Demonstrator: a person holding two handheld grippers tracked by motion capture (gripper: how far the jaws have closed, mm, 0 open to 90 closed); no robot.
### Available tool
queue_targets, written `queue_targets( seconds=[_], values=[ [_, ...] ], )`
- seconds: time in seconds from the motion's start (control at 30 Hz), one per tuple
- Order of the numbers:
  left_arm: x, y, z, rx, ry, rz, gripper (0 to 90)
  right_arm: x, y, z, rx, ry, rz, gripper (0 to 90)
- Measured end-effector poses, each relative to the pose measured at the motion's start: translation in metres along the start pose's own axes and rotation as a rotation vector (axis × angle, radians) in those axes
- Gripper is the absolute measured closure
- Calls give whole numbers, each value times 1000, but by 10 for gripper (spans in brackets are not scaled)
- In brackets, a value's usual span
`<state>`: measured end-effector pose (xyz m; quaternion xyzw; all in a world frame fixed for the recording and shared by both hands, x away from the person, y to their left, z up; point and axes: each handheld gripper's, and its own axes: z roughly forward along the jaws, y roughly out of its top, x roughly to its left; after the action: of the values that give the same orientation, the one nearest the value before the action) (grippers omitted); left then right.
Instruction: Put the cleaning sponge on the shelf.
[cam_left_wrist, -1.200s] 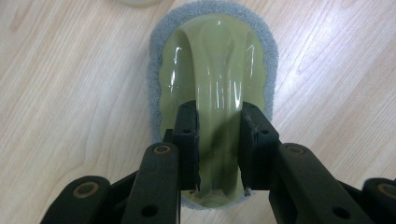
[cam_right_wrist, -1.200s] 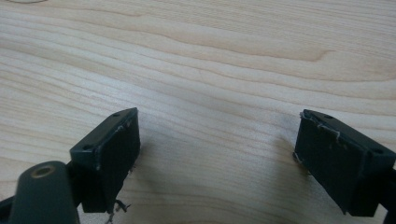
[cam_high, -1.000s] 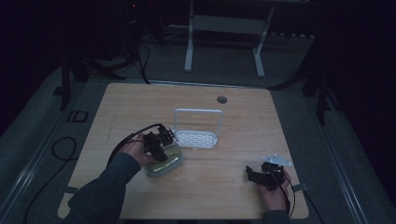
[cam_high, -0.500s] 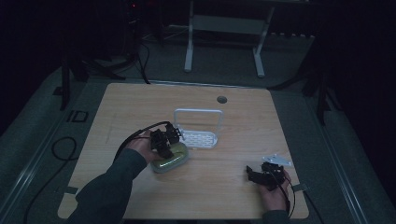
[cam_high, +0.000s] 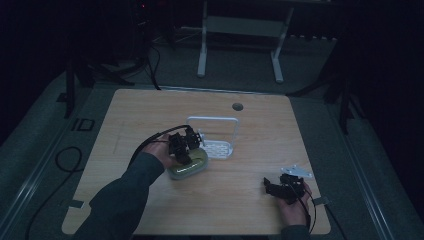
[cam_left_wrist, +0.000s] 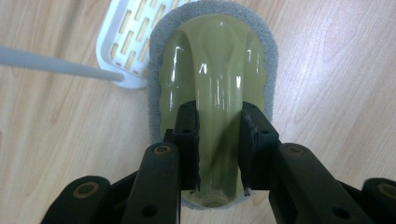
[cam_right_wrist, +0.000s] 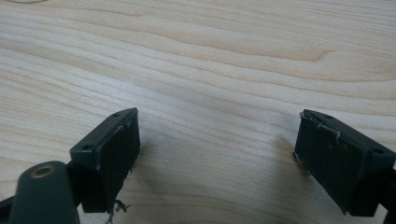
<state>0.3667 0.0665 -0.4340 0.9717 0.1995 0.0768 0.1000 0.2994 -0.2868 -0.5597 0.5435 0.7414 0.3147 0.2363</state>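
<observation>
An olive-green scrubber (cam_high: 192, 167) with a glossy raised grip and a grey foam rim (cam_left_wrist: 215, 56) is at the middle of the table, close in front of a white slotted basket (cam_high: 218, 149). My left gripper (cam_high: 182, 150) comes down on it from above, and its two pads (cam_left_wrist: 187, 135) press on either side of the raised grip; it is shut on the scrubber (cam_left_wrist: 218, 116). Whether the scrubber touches the tabletop I cannot tell. My right gripper (cam_high: 274, 187) rests low near the front right corner, open (cam_right_wrist: 219, 135), with bare wood between its jaws.
The basket's tall white loop handle (cam_high: 212, 120) stands upright behind the scrubber, and one bar (cam_left_wrist: 56, 63) crosses the left gripper view. A round cable hole (cam_high: 237, 106) lies at the far edge of the wooden table (cam_high: 150, 110). A white stand (cam_high: 240, 30) is on the floor beyond.
My left hand has carried the scrubber to the right and a little farther away, up to the basket. The right gripper has stayed where it was.
</observation>
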Motion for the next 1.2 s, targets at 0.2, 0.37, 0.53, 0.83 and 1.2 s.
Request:
queue_targets(
  seconds=[0.2, 0.37, 0.53, 0.83, 1.2],
  values=[
    [4, 3, 0, 5, 2, 39, 717, 0, 0, 0, 0, 0, -1, 136],
    [9, 8, -2, 0, 7, 95, 716, 0, 0, 0, -1, 1, -1, 136],
    [10, 9, -1, -24, 9, 125, 716, 0, 0, 0, -2, 1, -5, 136],
    [8, 14, 2, -16, 21, 177, 717, 0, 0, 0, -2, 1, -3, 136],
    [6, 27, 0, -9, 38, 227, 717, 0, 0, 0, -1, 1, -1, 136]
  ],
)
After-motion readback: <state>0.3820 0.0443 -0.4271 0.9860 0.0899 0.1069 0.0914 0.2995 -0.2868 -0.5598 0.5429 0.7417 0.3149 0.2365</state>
